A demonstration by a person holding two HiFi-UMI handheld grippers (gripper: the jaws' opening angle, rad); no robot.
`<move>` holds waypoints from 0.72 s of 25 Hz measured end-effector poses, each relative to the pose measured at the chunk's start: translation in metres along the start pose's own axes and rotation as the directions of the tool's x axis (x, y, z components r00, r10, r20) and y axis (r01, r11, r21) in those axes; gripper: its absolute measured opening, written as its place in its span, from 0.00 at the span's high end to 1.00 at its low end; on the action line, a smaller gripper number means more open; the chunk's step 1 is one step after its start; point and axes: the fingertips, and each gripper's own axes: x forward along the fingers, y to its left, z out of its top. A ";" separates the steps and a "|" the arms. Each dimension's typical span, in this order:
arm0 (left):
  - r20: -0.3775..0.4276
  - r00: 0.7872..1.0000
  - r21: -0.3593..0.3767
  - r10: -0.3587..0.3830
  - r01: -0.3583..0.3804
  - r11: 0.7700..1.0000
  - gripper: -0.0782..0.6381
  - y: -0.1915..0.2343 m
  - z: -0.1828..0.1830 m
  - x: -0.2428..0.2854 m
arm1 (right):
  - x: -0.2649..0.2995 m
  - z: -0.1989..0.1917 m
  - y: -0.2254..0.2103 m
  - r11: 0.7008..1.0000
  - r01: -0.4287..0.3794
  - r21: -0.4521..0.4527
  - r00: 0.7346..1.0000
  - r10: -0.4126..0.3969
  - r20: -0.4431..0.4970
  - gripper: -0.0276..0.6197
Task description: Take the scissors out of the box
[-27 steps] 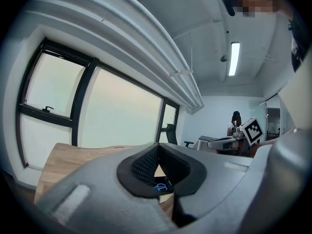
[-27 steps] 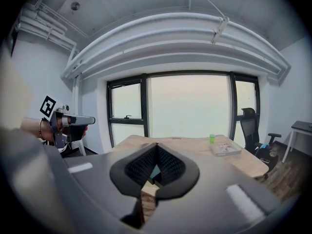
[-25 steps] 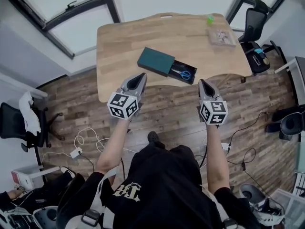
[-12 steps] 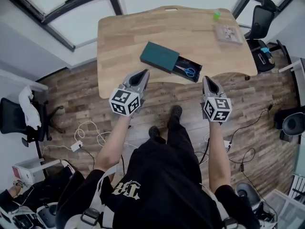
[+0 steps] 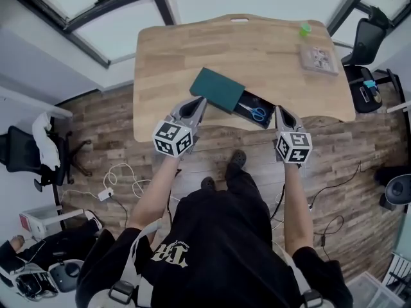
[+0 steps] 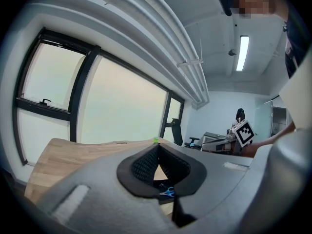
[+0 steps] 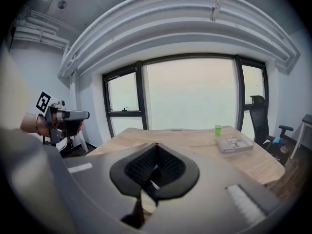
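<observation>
Blue-handled scissors [image 5: 258,113] in open dark green box [image 5: 217,90], frame centre; left gripper [image 5: 201,100], right gripper [image 5: 280,110] jaws pressed together, empty.

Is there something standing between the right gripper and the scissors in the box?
Nothing visible does. The scissors lie uncovered in the black tray pulled out of the green box, open from above. The shut right gripper is near the tray's end.
</observation>
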 end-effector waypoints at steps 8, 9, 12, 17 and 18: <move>-0.014 1.000 0.014 0.014 -0.013 1.000 0.88 0.007 0.007 0.078 | 0.048 0.006 -0.055 1.000 -0.028 0.004 0.999 0.028 -0.023 0.95; -0.018 1.000 0.016 0.017 -0.017 1.000 0.88 0.007 0.007 0.085 | 0.052 0.005 -0.061 0.999 -0.033 0.005 0.999 0.033 -0.026 0.95; -0.029 0.999 0.020 0.031 -0.030 0.999 0.88 0.006 0.003 0.101 | 0.062 0.002 -0.074 0.999 -0.049 0.010 0.998 0.050 -0.037 0.95; -0.039 0.997 0.018 0.062 -0.062 0.998 0.88 0.003 -0.003 0.117 | 0.076 0.001 -0.088 0.997 -0.076 0.011 0.996 0.076 -0.041 0.95; -0.041 0.997 0.016 0.067 -0.066 0.998 0.88 0.003 -0.004 0.119 | 0.079 0.001 -0.089 0.996 -0.084 0.011 0.995 0.085 -0.043 0.95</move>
